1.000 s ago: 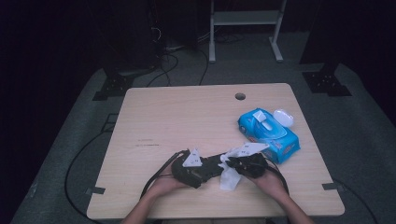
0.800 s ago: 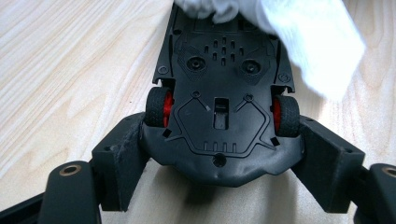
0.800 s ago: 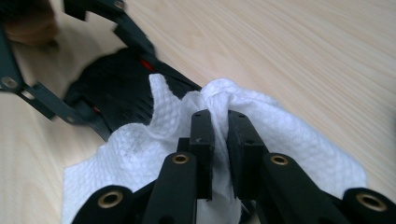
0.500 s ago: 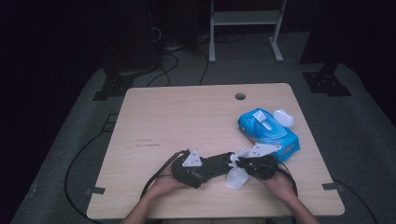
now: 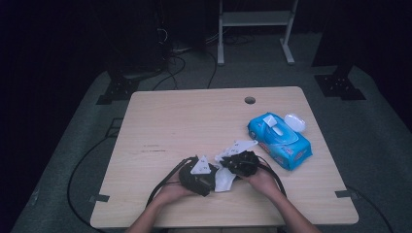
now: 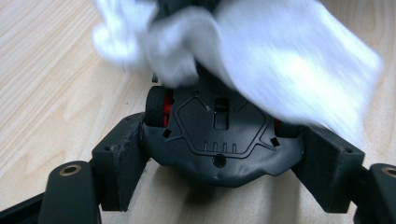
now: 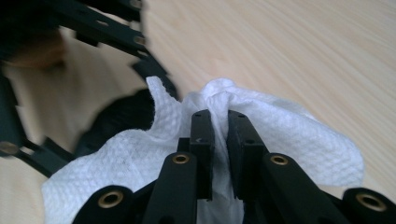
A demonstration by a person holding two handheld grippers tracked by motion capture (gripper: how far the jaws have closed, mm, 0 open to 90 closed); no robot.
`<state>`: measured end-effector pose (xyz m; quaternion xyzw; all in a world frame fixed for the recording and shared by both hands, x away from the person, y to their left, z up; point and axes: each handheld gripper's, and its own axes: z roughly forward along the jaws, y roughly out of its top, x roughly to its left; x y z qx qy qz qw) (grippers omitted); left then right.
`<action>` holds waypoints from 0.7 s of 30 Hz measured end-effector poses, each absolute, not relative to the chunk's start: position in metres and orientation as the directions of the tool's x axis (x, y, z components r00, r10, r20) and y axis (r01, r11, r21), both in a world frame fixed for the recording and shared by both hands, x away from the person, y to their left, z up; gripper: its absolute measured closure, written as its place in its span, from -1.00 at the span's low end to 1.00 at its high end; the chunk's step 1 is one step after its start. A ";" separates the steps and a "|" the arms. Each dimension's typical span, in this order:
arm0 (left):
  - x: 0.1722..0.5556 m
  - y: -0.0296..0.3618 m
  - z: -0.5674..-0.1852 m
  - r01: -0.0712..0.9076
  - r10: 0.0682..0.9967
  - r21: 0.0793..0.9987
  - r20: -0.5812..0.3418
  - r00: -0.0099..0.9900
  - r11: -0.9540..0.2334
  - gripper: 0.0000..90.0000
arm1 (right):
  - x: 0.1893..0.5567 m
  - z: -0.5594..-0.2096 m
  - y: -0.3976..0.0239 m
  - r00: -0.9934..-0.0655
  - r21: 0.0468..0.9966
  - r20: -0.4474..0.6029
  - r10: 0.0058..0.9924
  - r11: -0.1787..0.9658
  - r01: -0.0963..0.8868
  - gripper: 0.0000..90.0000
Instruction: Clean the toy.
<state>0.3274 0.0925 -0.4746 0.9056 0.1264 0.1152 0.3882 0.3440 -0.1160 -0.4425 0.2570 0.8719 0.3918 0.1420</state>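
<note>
- My left gripper (image 6: 219, 154) clamps the toy car (image 6: 219, 135) by its sides, underside facing me.
- My right gripper (image 7: 219, 123) pinches the wet wipe (image 7: 289, 140), bunched at its tips, just beyond the car.
- Car: rigid, light. Wipe: limp, tearable; I judge a bunched-fold hold best.

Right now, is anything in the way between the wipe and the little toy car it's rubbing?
Nothing visible. The left gripper clamps the upside-down black toy car between its jaws, and the white wipe, pinched in the right gripper, already lies against the car's underside. The blue wipes pack sits apart on the table.
</note>
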 end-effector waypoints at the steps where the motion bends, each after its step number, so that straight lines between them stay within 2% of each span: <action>1: 0.327 0.093 -0.474 0.140 0.319 0.734 0.109 0.941 -0.664 -0.47 | 0.346 -0.442 -0.124 -0.816 0.754 -0.043 0.577 0.554 0.352 0.79; 6: 0.326 0.094 -0.474 0.140 0.317 0.733 0.108 0.942 -0.665 -0.48 | 0.345 -0.442 -0.165 -0.767 0.760 -0.033 0.640 0.515 0.396 0.79; 9: 0.326 0.094 -0.474 0.142 0.317 0.733 0.106 0.942 -0.666 -0.48 | 0.338 -0.442 -0.180 -0.765 0.761 -0.012 0.644 0.501 0.411 0.79; 13: 0.327 0.094 -0.474 0.139 0.316 0.732 0.108 0.943 -0.667 -0.48 | 0.326 -0.446 -0.181 -0.778 0.766 -0.002 0.628 0.501 0.403 0.79; 14: 0.327 0.094 -0.474 0.145 0.318 0.735 0.100 0.943 -0.662 -0.48 | 0.321 -0.445 -0.179 -0.803 0.770 0.024 0.596 0.502 0.395 0.79; 17: 0.327 0.094 -0.474 0.142 0.316 0.734 0.104 0.943 -0.664 -0.48 | 0.316 -0.444 -0.177 -0.814 0.763 -0.002 0.581 0.527 0.374 0.79; 21: 0.327 0.095 -0.474 0.143 0.318 0.739 0.101 0.943 -0.659 -0.48 | 0.313 -0.447 -0.189 -0.798 0.758 0.006 0.603 0.518 0.397 0.79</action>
